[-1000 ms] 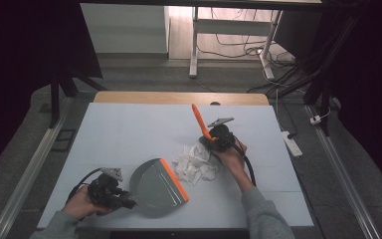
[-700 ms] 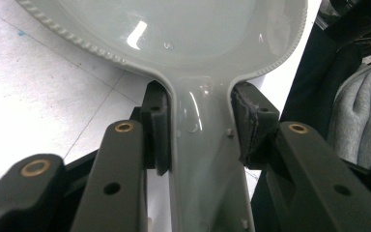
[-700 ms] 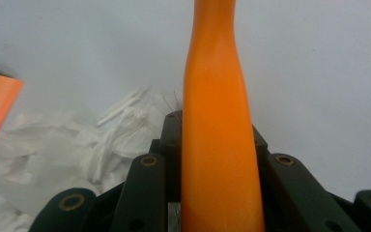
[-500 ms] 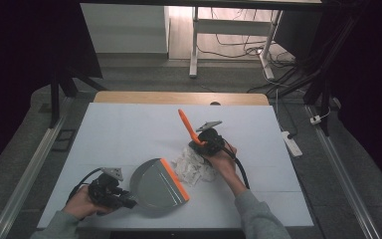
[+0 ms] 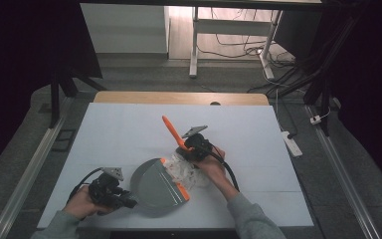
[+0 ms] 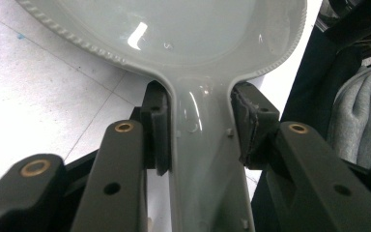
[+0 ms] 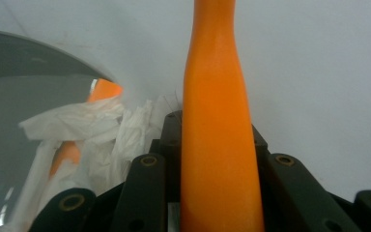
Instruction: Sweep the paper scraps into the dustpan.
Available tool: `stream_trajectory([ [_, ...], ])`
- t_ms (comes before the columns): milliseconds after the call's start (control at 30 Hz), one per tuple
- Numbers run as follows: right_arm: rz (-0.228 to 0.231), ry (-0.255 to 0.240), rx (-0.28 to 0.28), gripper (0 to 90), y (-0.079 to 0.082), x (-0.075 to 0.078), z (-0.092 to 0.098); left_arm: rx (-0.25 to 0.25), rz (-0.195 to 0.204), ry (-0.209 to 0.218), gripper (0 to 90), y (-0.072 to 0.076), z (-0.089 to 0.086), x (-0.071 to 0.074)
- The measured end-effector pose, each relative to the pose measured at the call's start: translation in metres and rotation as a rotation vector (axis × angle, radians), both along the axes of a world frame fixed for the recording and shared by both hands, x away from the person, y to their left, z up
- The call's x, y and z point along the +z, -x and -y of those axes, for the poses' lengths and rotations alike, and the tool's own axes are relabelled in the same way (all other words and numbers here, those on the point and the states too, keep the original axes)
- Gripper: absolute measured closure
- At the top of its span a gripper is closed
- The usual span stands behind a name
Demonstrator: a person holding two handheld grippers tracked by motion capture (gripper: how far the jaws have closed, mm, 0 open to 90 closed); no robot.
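Between the left gripper's (image 5: 124, 201) fingers (image 6: 155, 128) sits the narrow handle of a stiff grey dustpan (image 5: 155, 186), flat on the tabletop (image 5: 119, 134). The right gripper (image 5: 191, 149) is clamped on a rigid orange brush handle (image 7: 217, 140), best held low. Just beside those fingers, light, soft crumpled tissue (image 5: 188, 172) lies at the pan's lip.

A white desk (image 5: 129, 134) is seen beneath both hand-held grippers, with a wooden edge strip (image 5: 179, 97) along its far side, well beyond them. A white power strip (image 5: 289, 143) is laid on the floor to the right of the right hand-held gripper, just off the desk. Metal rails (image 5: 25, 174) are run along the floor on either side. A white frame (image 5: 195, 45) and loose cables (image 5: 238, 47) are seen far ahead on the floor.
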State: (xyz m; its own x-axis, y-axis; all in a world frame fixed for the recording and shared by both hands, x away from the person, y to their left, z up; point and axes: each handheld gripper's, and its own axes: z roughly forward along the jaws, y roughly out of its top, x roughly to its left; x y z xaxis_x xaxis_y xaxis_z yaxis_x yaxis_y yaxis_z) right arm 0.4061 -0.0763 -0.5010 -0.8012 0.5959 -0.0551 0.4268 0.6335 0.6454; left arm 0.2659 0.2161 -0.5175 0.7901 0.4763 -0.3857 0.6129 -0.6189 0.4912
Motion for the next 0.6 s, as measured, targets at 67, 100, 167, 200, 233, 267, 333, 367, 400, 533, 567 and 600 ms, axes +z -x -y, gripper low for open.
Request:
stream_trajectory([
  [67, 0.0, 0.0, 0.014, 71.5, 0.003, 0.0, -0.005, 0.0, 0.0, 0.0, 61.8, 0.0, 0.0, 0.0],
  [100, -0.003, 0.0, 0.021, 71.5, 0.005, 0.0, -0.008, 0.001, 0.0, 0.0, 61.8, 0.0, 0.0, 0.0],
  [167, 0.002, 0.003, 0.036, 71.5, 0.008, 0.0, -0.012, 0.001, 0.0, 0.0, 61.7, 0.0, 0.0, 0.0],
  [200, -0.002, 0.003, 0.043, 71.5, 0.01, 0.0, -0.015, 0.001, 0.0, 0.0, 61.8, 0.0, 0.0, 0.0],
  [233, -0.004, 0.001, 0.05, 71.5, 0.012, 0.0, -0.017, 0.001, 0.0, 0.0, 61.7, 0.0, 0.0, 0.0],
  [267, -0.006, 0.001, 0.057, 71.5, 0.014, 0.0, -0.019, 0.001, 0.0, 0.001, 61.7, 0.0, 0.0, 0.0],
  [333, -0.006, 0.007, 0.074, 71.5, 0.018, -0.001, -0.025, 0.0, -0.002, 0.0, 61.7, 0.0, 0.0, 0.0],
  [367, -0.008, 0.006, 0.088, 71.5, 0.02, -0.001, -0.028, 0.0, -0.001, 0.0, 61.8, 0.0, 0.0, 0.0],
  [400, -0.011, 0.005, 0.096, 71.5, 0.022, 0.0, -0.03, 0.001, 0.0, 0.0, 61.8, 0.0, 0.0, 0.0],
  [533, -0.012, -0.001, 0.142, 71.5, 0.029, 0.001, -0.039, 0.001, 0.001, 0.0, 61.7, 0.0, 0.0, 0.0],
  [567, -0.022, -0.01, 0.147, 71.5, 0.031, 0.002, -0.04, 0.001, 0.001, 0.0, 61.7, 0.0, 0.0, 0.0],
  [600, -0.021, -0.023, 0.16, 71.5, 0.032, 0.004, -0.04, 0.001, 0.0, 0.0, 61.7, 0.0, 0.0, 0.0],
])
